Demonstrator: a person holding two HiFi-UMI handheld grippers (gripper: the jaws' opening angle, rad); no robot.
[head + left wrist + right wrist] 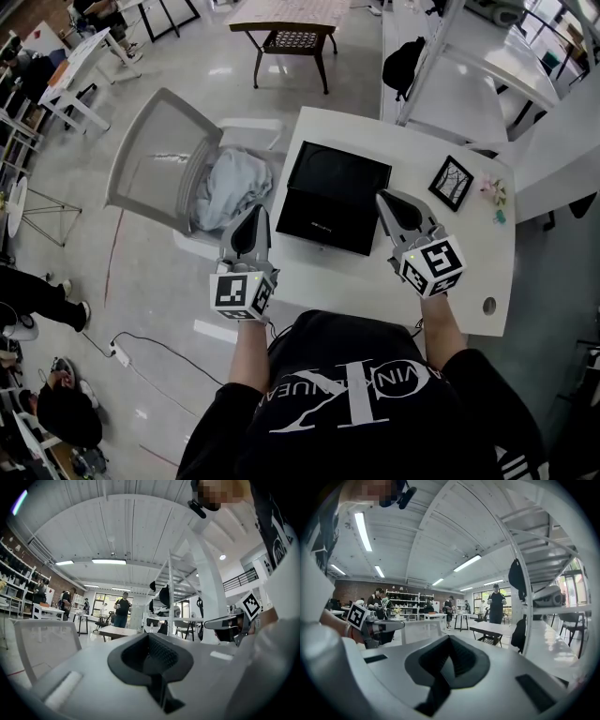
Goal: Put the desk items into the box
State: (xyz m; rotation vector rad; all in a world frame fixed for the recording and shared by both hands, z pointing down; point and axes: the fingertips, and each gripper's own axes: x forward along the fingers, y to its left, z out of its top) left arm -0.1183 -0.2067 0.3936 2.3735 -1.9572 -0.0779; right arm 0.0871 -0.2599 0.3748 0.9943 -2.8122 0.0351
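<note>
**Tally at the desk**

Two grippers, a left gripper [254,214] and a right gripper [389,200]. One white desk [394,281]. On it are one black box [333,197], one framed picture [451,183] and a cluster of small trinkets [494,195] too tiny to count. One grey chair [155,155], one pale cloth [230,187], one wooden table [291,14], one black bag [405,64]

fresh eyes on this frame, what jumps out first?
The black box lies open in the middle of the white desk. The left gripper and right gripper flank its near side, both shut and empty. Next come the small framed picture to the box's right and the grey cloth heaped on the chair left of the desk.
</note>
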